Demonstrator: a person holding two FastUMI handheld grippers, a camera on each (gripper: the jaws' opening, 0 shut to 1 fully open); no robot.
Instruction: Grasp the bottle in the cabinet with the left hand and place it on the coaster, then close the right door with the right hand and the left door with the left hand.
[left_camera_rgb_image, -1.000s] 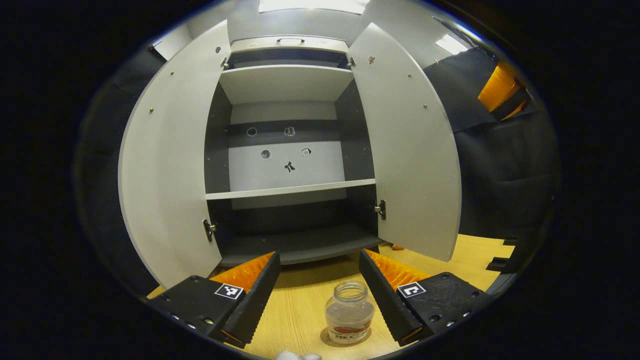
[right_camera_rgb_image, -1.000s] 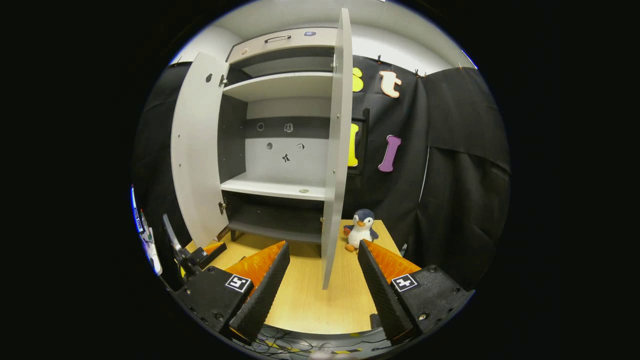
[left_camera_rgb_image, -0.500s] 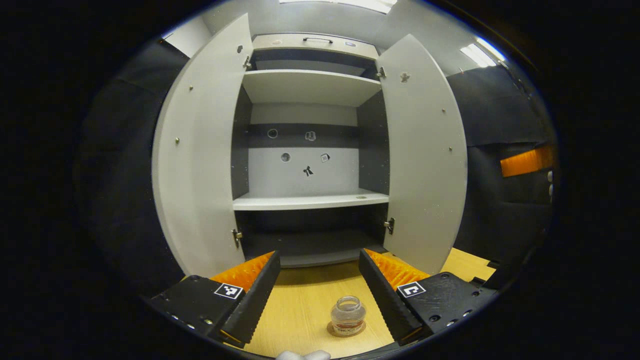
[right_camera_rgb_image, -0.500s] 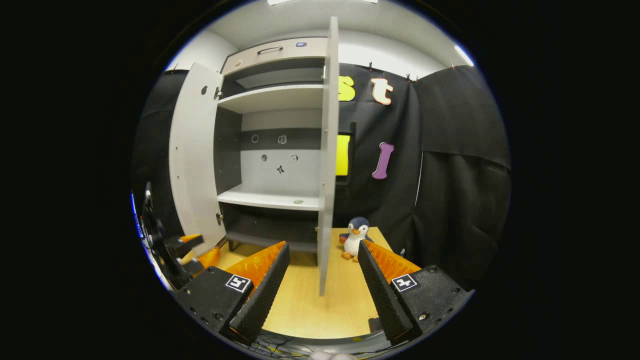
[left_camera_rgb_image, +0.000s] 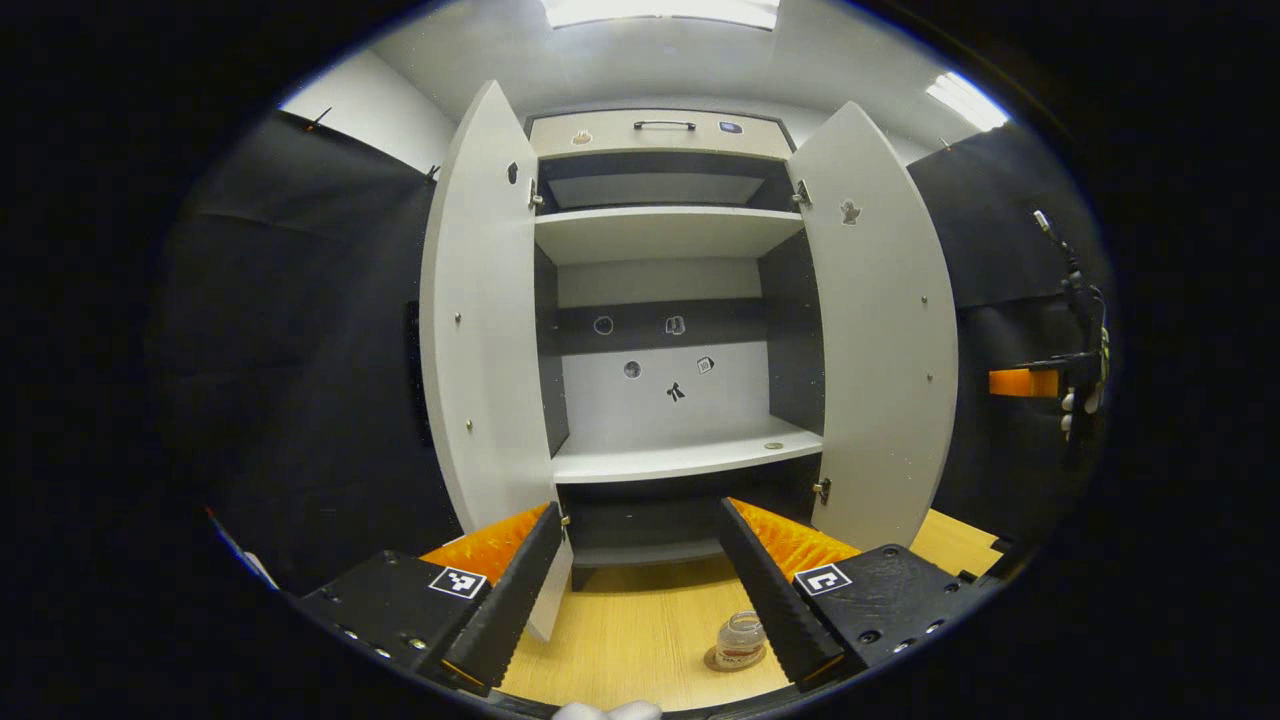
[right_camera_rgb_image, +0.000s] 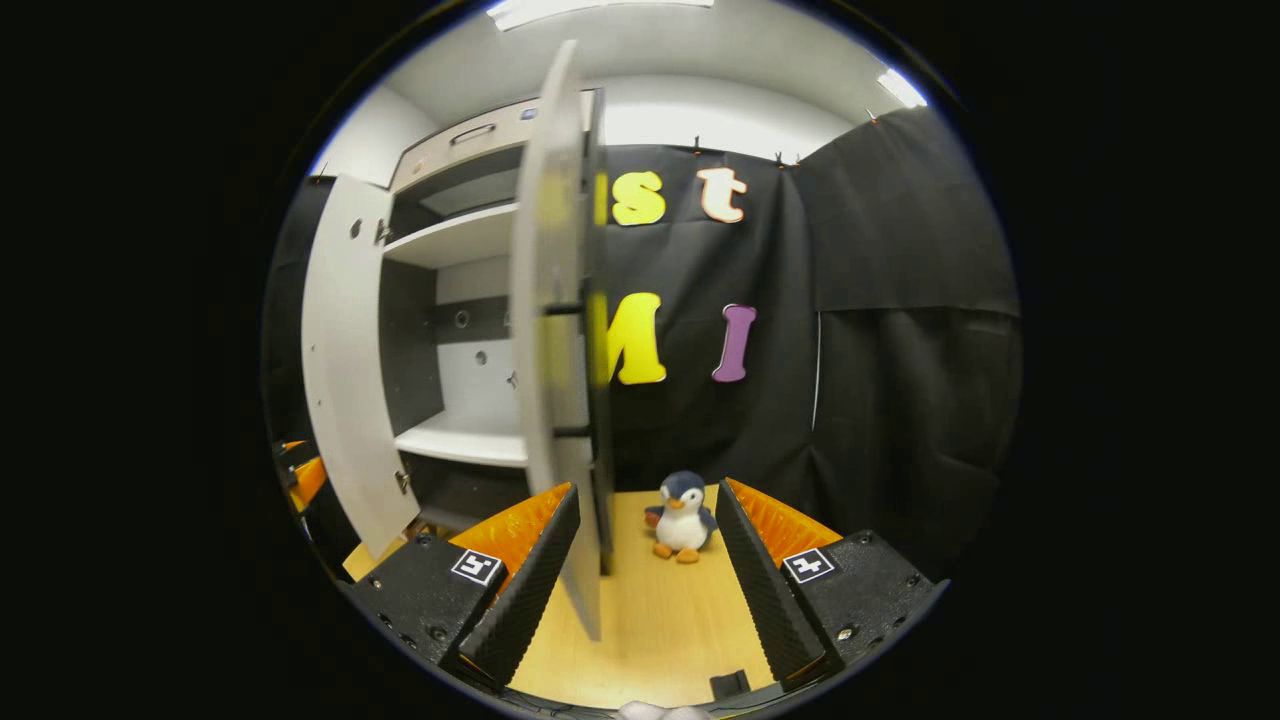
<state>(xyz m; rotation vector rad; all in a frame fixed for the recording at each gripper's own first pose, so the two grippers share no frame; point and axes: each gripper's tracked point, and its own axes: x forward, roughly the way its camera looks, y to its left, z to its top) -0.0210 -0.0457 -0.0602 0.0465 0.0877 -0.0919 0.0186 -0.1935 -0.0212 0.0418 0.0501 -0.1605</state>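
In the left gripper view, the left gripper (left_camera_rgb_image: 635, 570) is spread wide and empty before the open cabinet (left_camera_rgb_image: 680, 330), the bottle (left_camera_rgb_image: 740, 640) sitting on its coaster (left_camera_rgb_image: 718, 661) on the table (left_camera_rgb_image: 630, 640); in the right gripper view, the right gripper (right_camera_rgb_image: 640, 560) gapes wide and empty beside the right door (right_camera_rgb_image: 555, 330), near a toy penguin (right_camera_rgb_image: 682, 515).

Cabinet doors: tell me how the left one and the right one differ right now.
In the left gripper view, the left door shows a narrow face; the right door shows a broader one. The left door bears a dark sticker near its top; the right door's is paler. Both are grey, open and untouched.
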